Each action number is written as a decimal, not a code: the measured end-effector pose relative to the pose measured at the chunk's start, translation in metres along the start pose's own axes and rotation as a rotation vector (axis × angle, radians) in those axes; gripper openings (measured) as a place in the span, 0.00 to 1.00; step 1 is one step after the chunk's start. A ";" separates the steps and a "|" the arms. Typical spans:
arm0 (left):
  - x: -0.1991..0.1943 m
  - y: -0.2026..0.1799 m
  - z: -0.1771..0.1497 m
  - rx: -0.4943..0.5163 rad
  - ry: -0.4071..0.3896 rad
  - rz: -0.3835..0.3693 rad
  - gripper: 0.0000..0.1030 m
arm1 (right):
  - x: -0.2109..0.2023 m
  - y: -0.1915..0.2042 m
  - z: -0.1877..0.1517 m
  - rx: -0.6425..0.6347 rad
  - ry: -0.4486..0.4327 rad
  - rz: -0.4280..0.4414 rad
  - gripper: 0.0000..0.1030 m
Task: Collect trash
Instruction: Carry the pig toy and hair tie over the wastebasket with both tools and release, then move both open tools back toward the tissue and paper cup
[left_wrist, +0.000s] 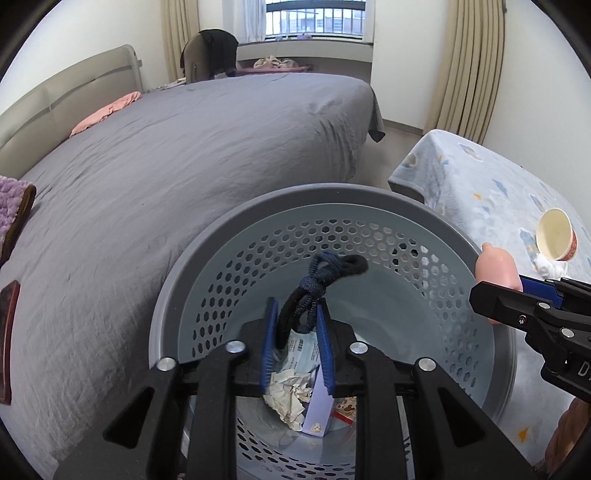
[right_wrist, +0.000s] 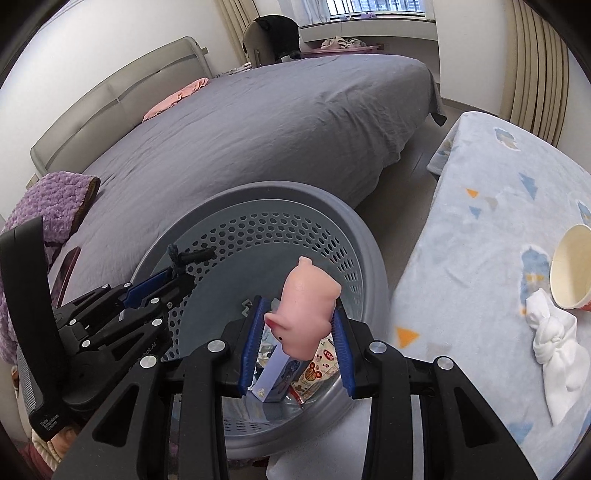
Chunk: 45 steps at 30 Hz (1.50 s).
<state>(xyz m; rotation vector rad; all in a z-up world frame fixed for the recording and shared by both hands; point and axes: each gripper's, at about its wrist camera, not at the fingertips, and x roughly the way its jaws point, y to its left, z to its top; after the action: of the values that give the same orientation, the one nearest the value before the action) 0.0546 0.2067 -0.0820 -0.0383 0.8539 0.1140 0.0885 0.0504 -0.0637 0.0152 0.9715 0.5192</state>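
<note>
A grey perforated basket (left_wrist: 332, 192) stands on the floor between the bed and a low table. Over its opening, my left gripper (left_wrist: 295, 306) is shut on a dark knotted hair tie (left_wrist: 314, 280), which sticks out past the blue pads. My right gripper (right_wrist: 299, 314) is shut on a pink toy pig (right_wrist: 306, 295), above the basket (right_wrist: 295, 192) near its right rim. Each view also catches the other gripper: the right gripper (left_wrist: 509, 284) and the left gripper (right_wrist: 177, 275). Crumpled paper (left_wrist: 291, 395), a white and blue box (right_wrist: 275, 376) and a printed wrapper lie in the basket.
A bed with a grey sheet (left_wrist: 184, 147) fills the left. On the right a low table under a pale blue blanket (right_wrist: 498, 221) holds a tipped paper cup (right_wrist: 572, 266) and a knotted white cloth (right_wrist: 557, 343). A purple cloth (right_wrist: 48, 206) lies on the bed.
</note>
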 end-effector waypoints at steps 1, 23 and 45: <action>0.000 0.001 0.000 -0.002 0.000 0.004 0.28 | 0.001 0.001 0.000 -0.001 0.001 0.000 0.35; -0.002 0.005 0.000 -0.019 -0.019 0.044 0.67 | -0.002 -0.002 -0.001 0.015 -0.018 -0.017 0.56; -0.011 -0.006 0.002 -0.005 -0.036 0.035 0.77 | -0.023 -0.022 -0.018 0.083 -0.029 -0.063 0.56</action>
<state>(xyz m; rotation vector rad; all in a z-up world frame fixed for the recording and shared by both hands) 0.0492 0.2001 -0.0725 -0.0259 0.8182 0.1488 0.0726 0.0172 -0.0615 0.0663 0.9615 0.4196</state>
